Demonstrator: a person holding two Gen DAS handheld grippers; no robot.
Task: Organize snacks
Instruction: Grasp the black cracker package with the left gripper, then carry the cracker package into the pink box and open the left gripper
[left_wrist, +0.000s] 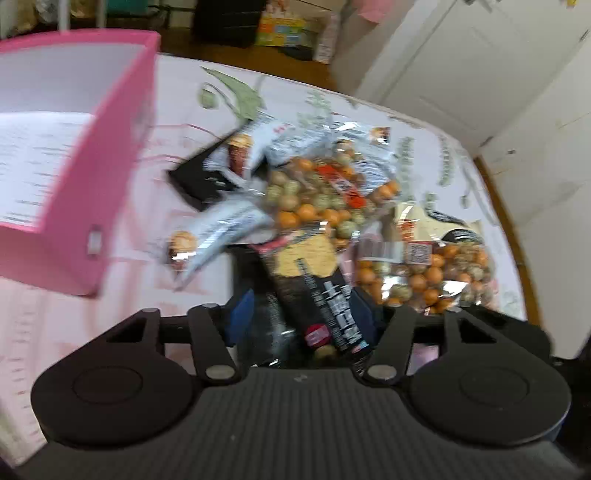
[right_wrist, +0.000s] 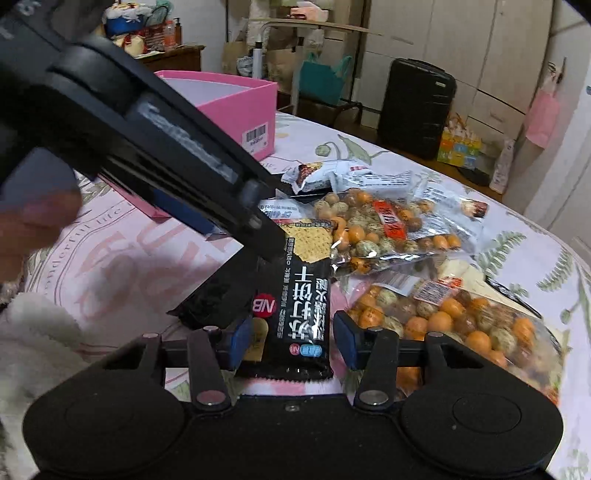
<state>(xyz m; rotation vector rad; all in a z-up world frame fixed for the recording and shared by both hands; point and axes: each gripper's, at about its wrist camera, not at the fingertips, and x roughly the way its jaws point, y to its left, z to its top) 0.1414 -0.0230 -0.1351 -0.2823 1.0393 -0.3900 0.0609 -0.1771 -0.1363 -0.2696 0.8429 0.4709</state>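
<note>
Between left claw (left_wrist: 301, 325), blurred cracker packet (left_wrist: 325, 295)

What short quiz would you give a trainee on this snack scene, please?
1. Which thing lies between the fingers of the right hand-held gripper? A a black cracker packet; B a spoon; C a bottle.
2. True or false: the pink box has a barcode label on its side.
3. How many clear bags of nuts show in the right wrist view?
Key: 1 A; 2 true; 3 two.
</note>
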